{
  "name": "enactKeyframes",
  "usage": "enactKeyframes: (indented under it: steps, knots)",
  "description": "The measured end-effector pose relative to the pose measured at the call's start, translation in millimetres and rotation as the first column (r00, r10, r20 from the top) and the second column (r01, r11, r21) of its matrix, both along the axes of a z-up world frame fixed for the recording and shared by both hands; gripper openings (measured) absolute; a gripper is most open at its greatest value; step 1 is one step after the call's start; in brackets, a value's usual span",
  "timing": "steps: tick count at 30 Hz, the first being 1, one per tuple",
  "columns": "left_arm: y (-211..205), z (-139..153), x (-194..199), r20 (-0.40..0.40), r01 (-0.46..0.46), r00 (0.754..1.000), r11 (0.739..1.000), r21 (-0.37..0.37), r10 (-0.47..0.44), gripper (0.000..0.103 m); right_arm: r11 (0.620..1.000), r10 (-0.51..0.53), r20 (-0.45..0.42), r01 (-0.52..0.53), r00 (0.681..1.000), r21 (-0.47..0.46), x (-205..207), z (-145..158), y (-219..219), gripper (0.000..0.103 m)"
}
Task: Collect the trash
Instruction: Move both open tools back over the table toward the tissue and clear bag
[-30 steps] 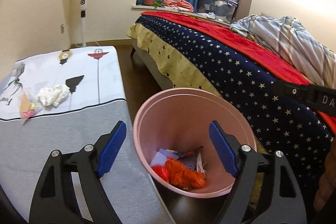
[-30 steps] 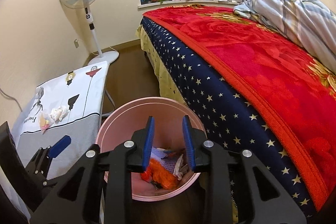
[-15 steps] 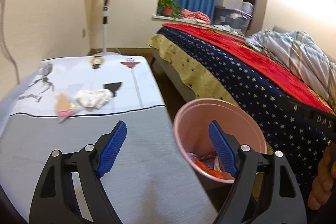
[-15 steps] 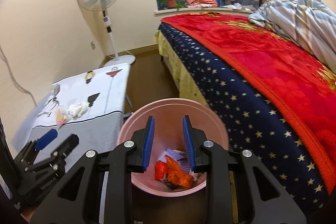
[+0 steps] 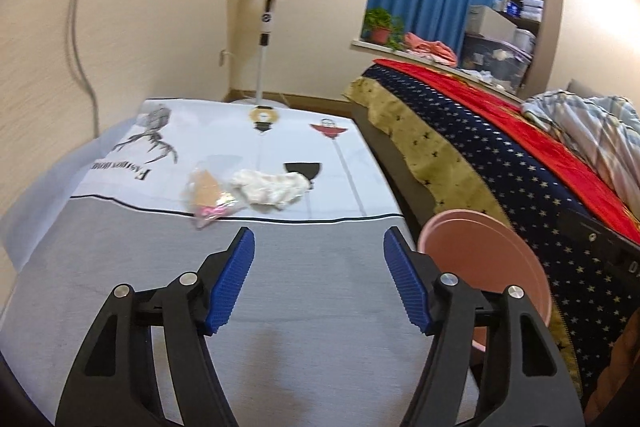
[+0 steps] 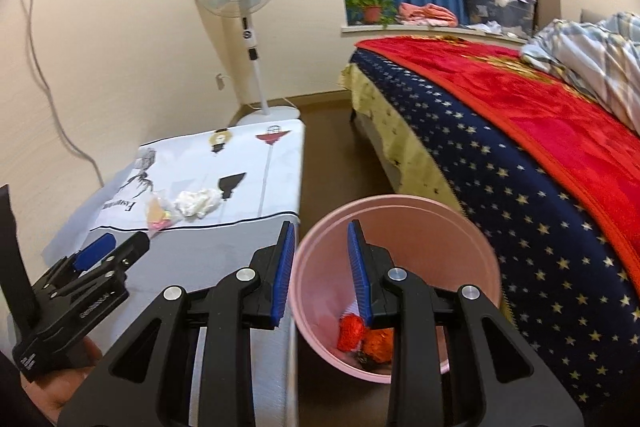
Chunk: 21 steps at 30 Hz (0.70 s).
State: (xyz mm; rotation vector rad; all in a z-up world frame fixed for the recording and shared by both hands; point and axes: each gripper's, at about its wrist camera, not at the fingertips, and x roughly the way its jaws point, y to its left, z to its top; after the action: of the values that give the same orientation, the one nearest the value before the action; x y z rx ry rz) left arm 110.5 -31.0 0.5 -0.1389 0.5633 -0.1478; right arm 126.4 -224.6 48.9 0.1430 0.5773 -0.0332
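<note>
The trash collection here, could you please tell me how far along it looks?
Partly done: orange and red scraps already lie in the pink bin. In hand: nothing; the left hand-held gripper is empty, its jaws closing as it faces the table, and the right hand-held gripper is empty over the bin. Left: a crumpled tissue and a small clear wrapper on the table.

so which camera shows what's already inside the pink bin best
The right wrist view. It looks down into the pink bin, and orange-red trash shows at the bottom, partly behind the right gripper. The left wrist view catches only the bin's rim and upper inner wall at the right edge; its contents are hidden.
</note>
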Motion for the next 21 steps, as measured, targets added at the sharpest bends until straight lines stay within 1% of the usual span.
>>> enactKeyframes:
  steps: [6,10,16,21]
  knots:
    - [19.7,-8.2,10.0,-0.013,-0.071,0.997,0.997,-0.013,0.071,0.065,0.999,0.038,-0.011,-0.038,0.999,0.014,15.6,-7.6,12.1,0.028]
    - [26.1,-13.5,15.6,-0.022,-0.093,0.995,0.996,-0.006,0.093,0.065,0.998,0.06,-0.01,-0.06,0.998,0.026,26.4,-10.6,21.3,0.028]
    - [36.8,-20.2,22.6,-0.033,-0.122,0.992,0.992,0.013,0.123,0.065,0.994,0.09,-0.005,-0.09,0.996,0.062,46.7,-14.4,37.7,0.028]
    - [46.6,-24.7,26.7,-0.04,-0.149,0.988,0.989,0.023,0.15,0.064,0.987,0.113,-0.008,-0.111,0.994,0.12,64.7,-21.9,49.4,0.028]
